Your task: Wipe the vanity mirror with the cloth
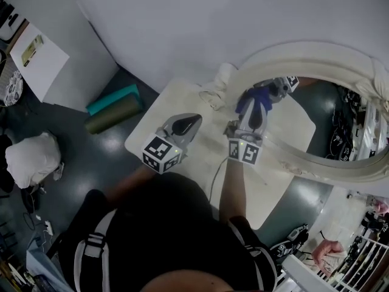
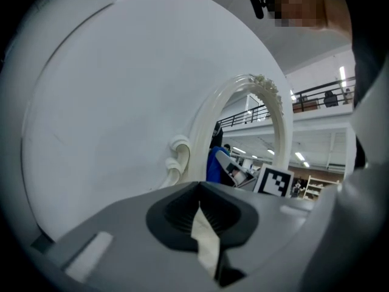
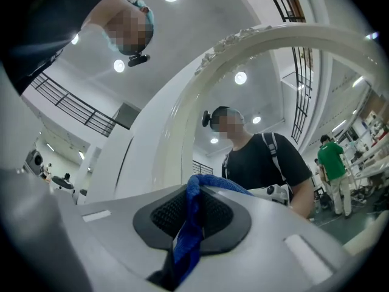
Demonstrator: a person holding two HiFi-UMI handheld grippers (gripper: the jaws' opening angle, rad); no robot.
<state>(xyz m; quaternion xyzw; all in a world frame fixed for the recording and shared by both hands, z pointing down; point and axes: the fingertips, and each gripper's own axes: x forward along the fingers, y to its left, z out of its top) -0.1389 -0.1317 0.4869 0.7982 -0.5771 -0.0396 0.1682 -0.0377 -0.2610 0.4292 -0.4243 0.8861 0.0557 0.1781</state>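
Here, right hand-held gripper (image 1: 248,119) clamped on blue cloth (image 1: 254,104) nr mirror (image 1: 328,120).

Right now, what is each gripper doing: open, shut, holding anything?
Left gripper: closed on a pale scrap, material unclear.
Right gripper: closed on the blue cloth.

- Head view: from above, steeply down on surface (image 1: 197,154) and vanity mirror (image 1: 316,50).
- Left gripper view: low, angled up, mirror near.
- Right gripper view: close, facing glass.
- Shared: mirror frame.
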